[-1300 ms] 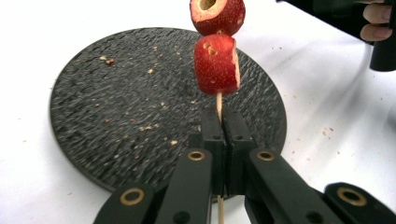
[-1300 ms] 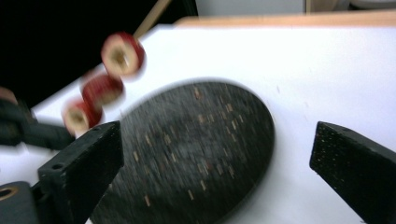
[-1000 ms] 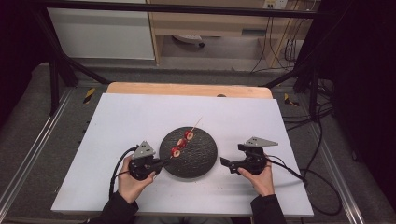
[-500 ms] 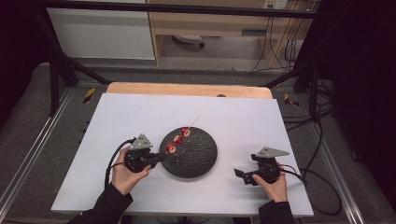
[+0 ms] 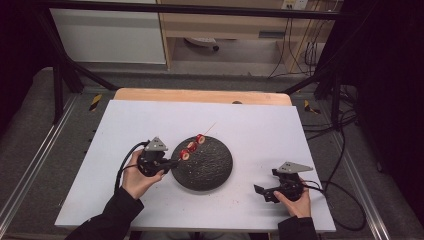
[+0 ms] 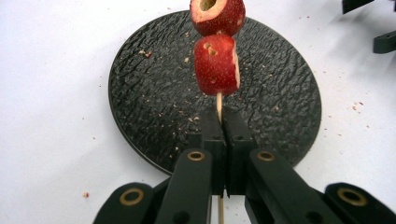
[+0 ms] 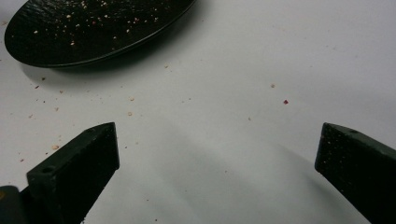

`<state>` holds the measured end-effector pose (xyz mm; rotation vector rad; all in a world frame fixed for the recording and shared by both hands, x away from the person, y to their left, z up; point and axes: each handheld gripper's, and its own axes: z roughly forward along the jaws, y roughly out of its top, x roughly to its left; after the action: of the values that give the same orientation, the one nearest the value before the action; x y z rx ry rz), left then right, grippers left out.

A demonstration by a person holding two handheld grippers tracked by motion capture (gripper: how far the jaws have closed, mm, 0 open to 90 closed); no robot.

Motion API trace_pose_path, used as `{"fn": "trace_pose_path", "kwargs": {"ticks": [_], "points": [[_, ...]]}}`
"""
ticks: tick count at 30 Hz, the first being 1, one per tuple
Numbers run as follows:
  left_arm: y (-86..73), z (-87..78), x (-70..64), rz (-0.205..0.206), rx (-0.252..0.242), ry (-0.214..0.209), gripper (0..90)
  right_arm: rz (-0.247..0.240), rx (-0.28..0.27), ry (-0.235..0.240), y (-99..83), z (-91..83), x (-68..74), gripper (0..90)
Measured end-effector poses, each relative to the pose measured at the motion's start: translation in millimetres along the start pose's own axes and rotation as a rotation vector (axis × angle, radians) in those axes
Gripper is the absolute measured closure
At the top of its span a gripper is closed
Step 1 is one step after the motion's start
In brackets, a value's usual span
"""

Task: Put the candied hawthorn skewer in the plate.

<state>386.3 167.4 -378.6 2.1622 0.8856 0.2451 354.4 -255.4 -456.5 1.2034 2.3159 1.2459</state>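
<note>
Since the earlier frames the right gripper (image 5: 263,192) has pulled back from the black plate (image 5: 210,172) toward the near right corner of the white table (image 5: 260,125), while the left gripper (image 5: 172,163) has stayed at the plate's left edge with the skewer (image 5: 196,142). That left gripper is clamped on the thin wooden skewer (image 6: 219,103), its jaws pressed together around the stick just below the lower of two red fruit pieces (image 6: 216,64), so the skewer hangs above the plate rather than lying on it, its bare tip pointing away toward the far side of the table. The right gripper's jaws stand wide apart and hold nothing, low over bare tabletop beside the plate's rim (image 7: 140,42). I judge the step in hand to be a pause between threadings: two pieces sit on the stick and the free gripper is off to fetch or wait. A next move would call for the left hand to hold the stick steady and level while the right brings something to the free tip, since the stick is slender and could twist in the jaws. Each fruit piece is a squat, glossy red drum with pale speckles and a hollowed core; the plate is round, matt black and pebbled, littered with pale and reddish crumbs that also speckle the smooth white table.
</note>
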Motion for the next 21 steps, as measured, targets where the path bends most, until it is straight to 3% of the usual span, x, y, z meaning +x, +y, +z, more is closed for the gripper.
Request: {"fn": "trace_pose_path", "kwargs": {"ticks": [10,21], "points": [[7.8,20.2,2.0,-0.006,0.069,0.009,88.6,0.001,-0.003,-0.002,-0.7,-1.3,-0.7,0.5],[5.0,45.5,-5.6,0.027,0.145,0.035,88.6,0.005,0.001,0.003,-1.7,-1.9,-0.7,0.6]]}}
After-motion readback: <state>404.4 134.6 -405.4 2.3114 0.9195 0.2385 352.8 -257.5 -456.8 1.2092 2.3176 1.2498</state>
